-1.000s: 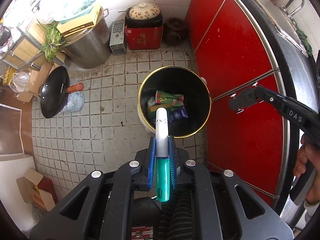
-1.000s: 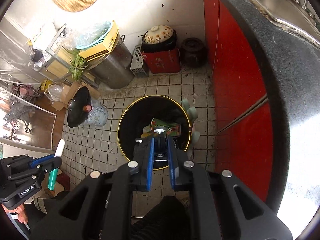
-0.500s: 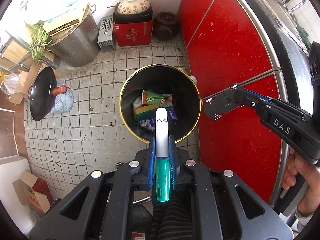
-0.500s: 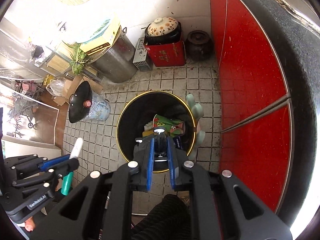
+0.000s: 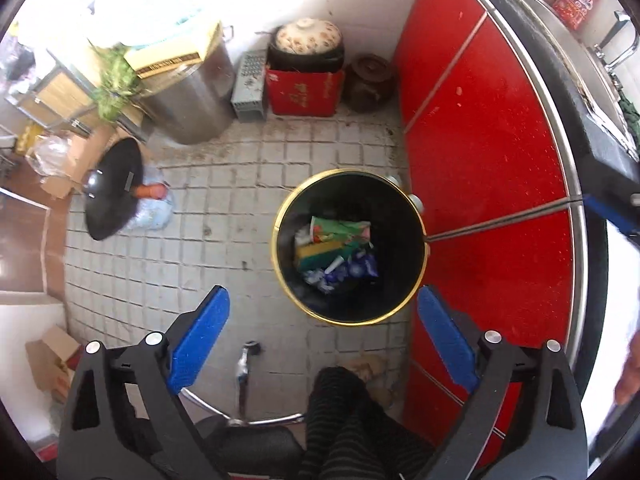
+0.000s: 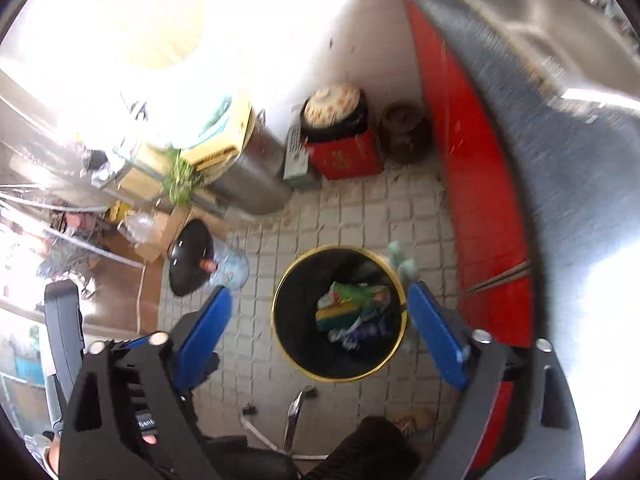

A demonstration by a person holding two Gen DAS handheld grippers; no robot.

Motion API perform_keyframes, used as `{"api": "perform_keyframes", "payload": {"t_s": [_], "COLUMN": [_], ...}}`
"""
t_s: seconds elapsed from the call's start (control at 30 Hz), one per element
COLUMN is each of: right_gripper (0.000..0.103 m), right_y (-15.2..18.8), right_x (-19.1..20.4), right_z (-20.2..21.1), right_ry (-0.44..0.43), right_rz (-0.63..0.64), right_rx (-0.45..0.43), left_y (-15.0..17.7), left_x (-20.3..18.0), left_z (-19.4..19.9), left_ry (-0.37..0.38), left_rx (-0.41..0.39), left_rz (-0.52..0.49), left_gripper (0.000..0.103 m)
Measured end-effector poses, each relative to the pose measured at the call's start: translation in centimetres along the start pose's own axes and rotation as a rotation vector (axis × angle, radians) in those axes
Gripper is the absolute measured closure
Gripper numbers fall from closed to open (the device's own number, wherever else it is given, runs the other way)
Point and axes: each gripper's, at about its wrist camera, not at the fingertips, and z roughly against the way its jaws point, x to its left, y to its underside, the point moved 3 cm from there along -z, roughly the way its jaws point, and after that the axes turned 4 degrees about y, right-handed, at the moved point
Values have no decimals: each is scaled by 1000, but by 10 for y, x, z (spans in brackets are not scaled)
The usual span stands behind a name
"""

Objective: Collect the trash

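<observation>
The black bin (image 5: 384, 200) with a gold rim stands on the tiled floor beside the red cabinet. Inside lie a green packet (image 5: 340, 229), a yellow-green sponge (image 5: 320, 249), blue wrappers (image 5: 362, 267) and a pale tube-like piece (image 5: 334, 266). My left gripper (image 5: 322, 336) hangs above the bin's near edge. Its jaws are opening wide and nothing is between them. My right gripper (image 6: 320, 334) hovers over the same bin (image 6: 304, 280) in a blurred view, its jaws also opening with nothing between them. The left gripper's dark body (image 6: 64, 320) shows at that view's left edge.
Red cabinet doors (image 5: 480, 140) run under a dark counter on the right. At the back stand a steel pot (image 5: 188, 108), a red box (image 5: 304, 92) with a clay pot on top, and a brown jar (image 5: 368, 82). A black wok (image 5: 114, 188) is at the left, and a striped trouser leg (image 5: 352, 420) is below.
Both grippers went from shut to wide open. The white and green tube has left the left jaws, and the small dark item has left the right jaws. The right gripper rose.
</observation>
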Motion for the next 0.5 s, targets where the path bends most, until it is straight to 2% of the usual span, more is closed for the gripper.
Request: {"api": "perform_keyframes", "payload": {"t_s": [0.1, 0.17, 0.23, 0.3, 0.4, 0.5], "right_gripper": [7, 7, 7, 7, 7, 7], "right_y": [-1, 9, 27, 51, 101, 171], "right_x": [-28, -61, -98, -139, -203, -255], "right_z": [55, 96, 133, 165, 209, 249], "right_ry": [96, 165, 271, 395, 487, 596], "right_rz": [-56, -122, -176, -254, -420, -584], "right_rx": [-133, -218, -283, -296, -317, -329], "left_y": [-5, -9, -12, -14, -9, 11], "left_x": [-22, -47, -82, -120, -189, -260], "left_z": [23, 32, 39, 47, 59, 67], "left_ry": [-35, -62, -69, -26, 65, 136], "left_rx": [-47, -63, -82, -106, -129, -132], "left_rz": [-111, -213, -319, -400, -531, -696], "left_gripper": [7, 7, 7, 7, 7, 7]}}
